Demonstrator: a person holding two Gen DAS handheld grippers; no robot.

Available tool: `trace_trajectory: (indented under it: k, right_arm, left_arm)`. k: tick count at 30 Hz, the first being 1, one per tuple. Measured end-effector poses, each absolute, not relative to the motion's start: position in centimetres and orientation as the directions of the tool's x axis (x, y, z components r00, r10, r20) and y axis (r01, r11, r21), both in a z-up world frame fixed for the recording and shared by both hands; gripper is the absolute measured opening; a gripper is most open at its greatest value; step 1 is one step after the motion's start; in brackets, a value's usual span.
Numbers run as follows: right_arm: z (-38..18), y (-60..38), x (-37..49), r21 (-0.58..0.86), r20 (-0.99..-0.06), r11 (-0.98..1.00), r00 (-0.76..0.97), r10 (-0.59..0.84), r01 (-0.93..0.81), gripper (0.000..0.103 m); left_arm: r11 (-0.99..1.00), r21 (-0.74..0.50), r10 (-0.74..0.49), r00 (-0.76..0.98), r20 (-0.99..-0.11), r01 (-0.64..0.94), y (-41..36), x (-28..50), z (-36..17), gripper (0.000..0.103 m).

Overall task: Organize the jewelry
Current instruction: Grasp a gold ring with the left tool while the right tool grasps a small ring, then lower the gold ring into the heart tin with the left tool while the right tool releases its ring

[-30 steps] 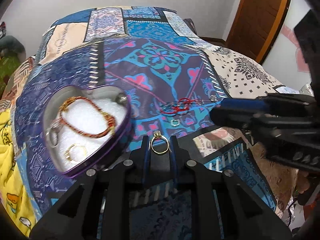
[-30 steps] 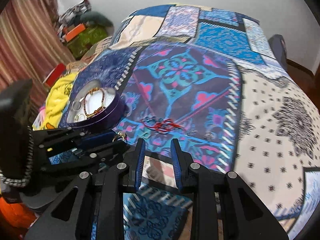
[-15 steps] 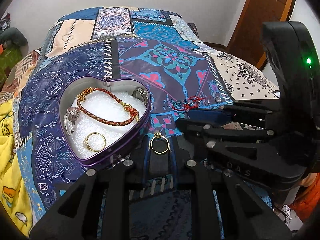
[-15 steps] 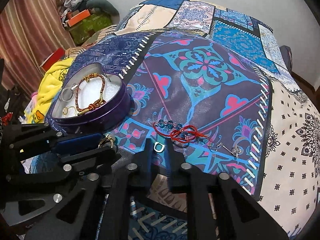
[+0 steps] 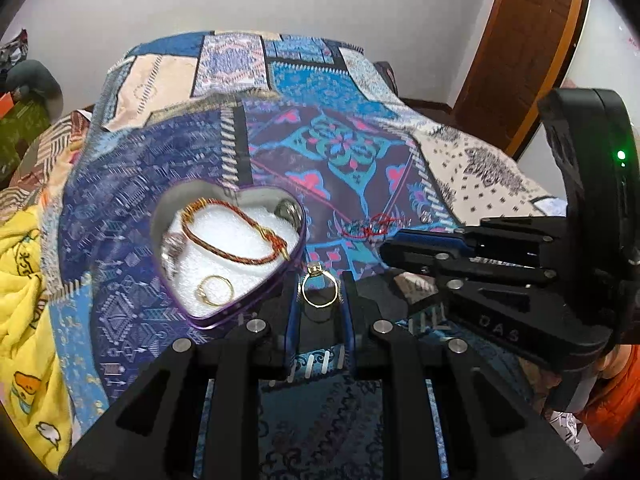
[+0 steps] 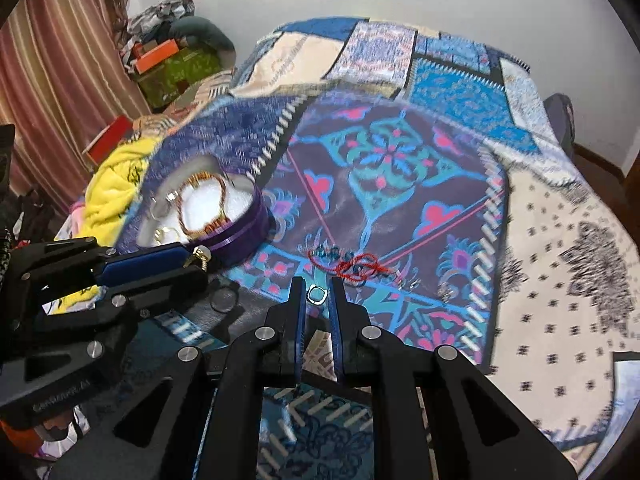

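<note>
The left gripper (image 5: 320, 296) is pinching a gold ring (image 5: 319, 289) upright between its blue-padded fingertips, low in the centre of the left wrist view, just right of the heart-shaped tin (image 5: 280, 280). The tin is sitting on the patchwork bedspread (image 5: 352, 152) left of centre, lined with white foam and holding a red-and-gold braided bracelet (image 5: 232, 236), a second gold ring (image 5: 215, 290), a silver ring (image 5: 173, 245) along its left edge and a round silver piece (image 5: 287, 210) at its upper right. In the right wrist view, the right gripper (image 6: 317, 296) is closing narrowly around a small square silver ring (image 6: 317, 294) at the centre of the frame; whether the pads are actually touching it cannot be told. A red cord bracelet with blue beads (image 6: 352, 266) is lying on the bed just above and right of those fingertips, and a small silver item (image 6: 444, 290) is resting further right.
</note>
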State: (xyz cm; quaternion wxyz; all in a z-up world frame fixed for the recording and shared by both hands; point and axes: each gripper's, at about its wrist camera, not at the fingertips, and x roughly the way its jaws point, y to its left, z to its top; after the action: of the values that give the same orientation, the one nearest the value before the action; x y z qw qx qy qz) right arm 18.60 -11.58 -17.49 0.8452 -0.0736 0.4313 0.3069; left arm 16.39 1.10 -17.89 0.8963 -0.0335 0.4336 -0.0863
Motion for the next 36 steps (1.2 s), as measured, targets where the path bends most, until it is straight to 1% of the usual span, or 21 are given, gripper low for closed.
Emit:
trace_trajectory:
  k: [10, 20, 27, 36]
  right_arm:
    - [-12.3, -11.1, 16.6, 0.106, -0.685, 0.795, 0.535, 0.494, -0.598, 0.01]
    - [-9.3, -9.2, 15.2, 0.11, -0.61, 0.763, 0.563, 0.558, -0.637, 0.01]
    - [-8.6, -7.1, 15.4, 0.129, -0.583, 0.732, 0.546, 0.602, -0.669, 0.01]
    - [-10.9, -4.6, 17.4, 0.157, -0.63, 0.707, 0.481, 0.609, -0.689, 0.01]
  left_arm:
    - [0.989, -0.122, -0.148, 0.704, -0.695, 0.087, 2.9, 14.9, -13.1, 0.018]
    - [0.993, -0.114, -0.096, 0.768, -0.633, 0.029, 5.9, 13.6, -10.0, 0.018]
    - [0.992, -0.122, -0.062, 0.77, -0.635, -0.021, 8.2, 13.4, -10.5, 0.018]
    - [0.99, -0.141, -0.081, 0.731, -0.678, -0.021, 8.7, 14.4, -13.1, 0.018]
